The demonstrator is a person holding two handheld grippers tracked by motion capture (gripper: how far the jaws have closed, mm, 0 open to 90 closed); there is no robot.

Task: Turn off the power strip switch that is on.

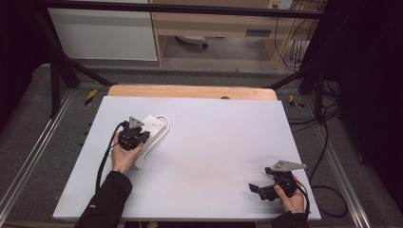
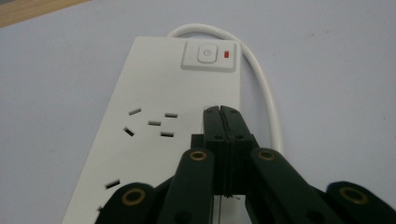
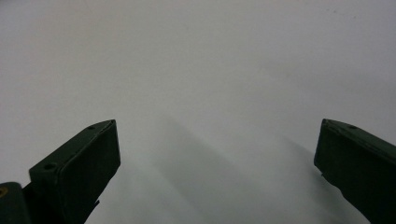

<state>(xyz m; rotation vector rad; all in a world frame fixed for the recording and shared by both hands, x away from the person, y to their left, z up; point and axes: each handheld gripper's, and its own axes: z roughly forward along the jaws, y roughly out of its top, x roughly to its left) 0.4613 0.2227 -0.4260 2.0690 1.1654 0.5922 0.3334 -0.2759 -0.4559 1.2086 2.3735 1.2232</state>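
Observation:
A white power strip (image 2: 159, 116) lies on the white tabletop (image 1: 218, 142), with its push switch (image 2: 207, 55) and a lit red lamp (image 2: 227, 54) at the far end. Its white cable (image 2: 267, 95) loops out from that end. In the high view the power strip (image 1: 151, 127) sits at the left of the board. My left gripper (image 2: 221, 112) is shut, jaws pressed together with nothing seen between them, tips just over the strip's top face, short of the switch. My left gripper (image 1: 139, 130) is held by a hand. My right gripper (image 1: 261, 179) rests near the front right corner; my right gripper (image 3: 217, 140) is open over bare tabletop.
A wooden strip (image 1: 190, 91) borders the far edge of the board. Black frame bars (image 1: 62, 71) stand at both far corners. Cables (image 1: 328, 142) trail on the floor to the right. A cabinet (image 1: 214, 28) stands beyond the table.

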